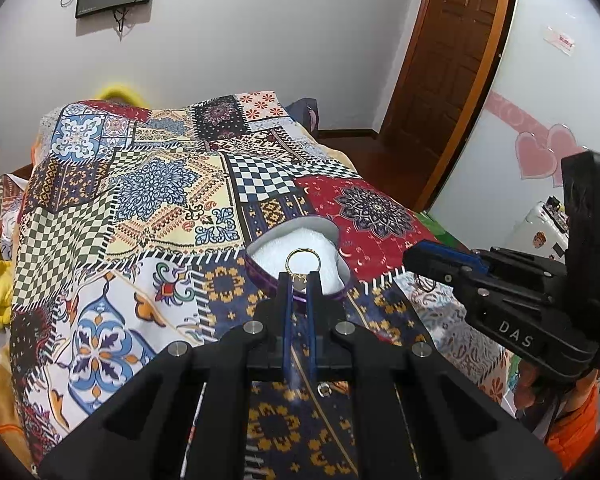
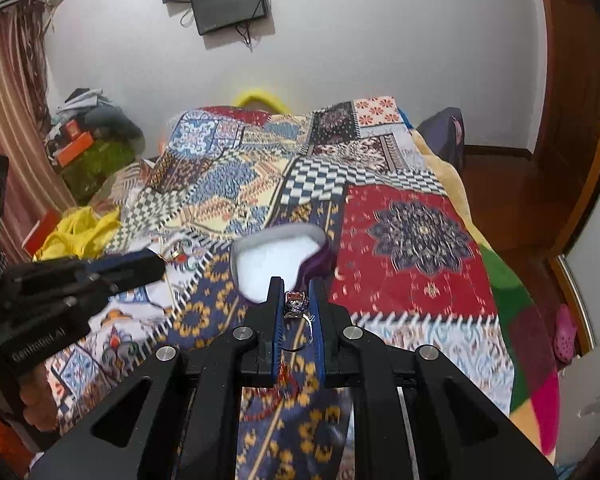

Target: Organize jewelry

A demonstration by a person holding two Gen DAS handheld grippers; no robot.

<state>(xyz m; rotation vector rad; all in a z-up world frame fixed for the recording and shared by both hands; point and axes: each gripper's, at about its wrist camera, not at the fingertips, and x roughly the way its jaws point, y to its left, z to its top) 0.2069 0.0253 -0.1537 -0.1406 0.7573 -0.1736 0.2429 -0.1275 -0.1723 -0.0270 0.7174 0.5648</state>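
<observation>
Both rings were in hand, neither yet in the box. The left gripper (image 1: 299, 280) was nearly closed on a gold ring (image 1: 303, 261), its hoop standing up beyond the fingertips, above the white cushion of the heart-shaped jewelry box (image 1: 256, 270). The box sat on the patchwork bedspread (image 1: 140, 208) and its cushion appeared bare, so nothing seemed to be stored so far. The right gripper (image 2: 296, 298) was closed on a silver ring with a large stone (image 2: 296, 304), held on the near side of the box, not over it.

Judgement: early stage. Two placements remain, plus any loose pieces.

View differences: the left wrist view alone showed a small silvery piece (image 1: 323, 389) lying on the bedspread under the left gripper; kind not clear. It also showed the right gripper from the side, with a thin hoop hanging below it. The right wrist view alone showed the stone ring clearly, and the left gripper side-on with a glint of gold at its tip. That view was motion-blurred.
</observation>
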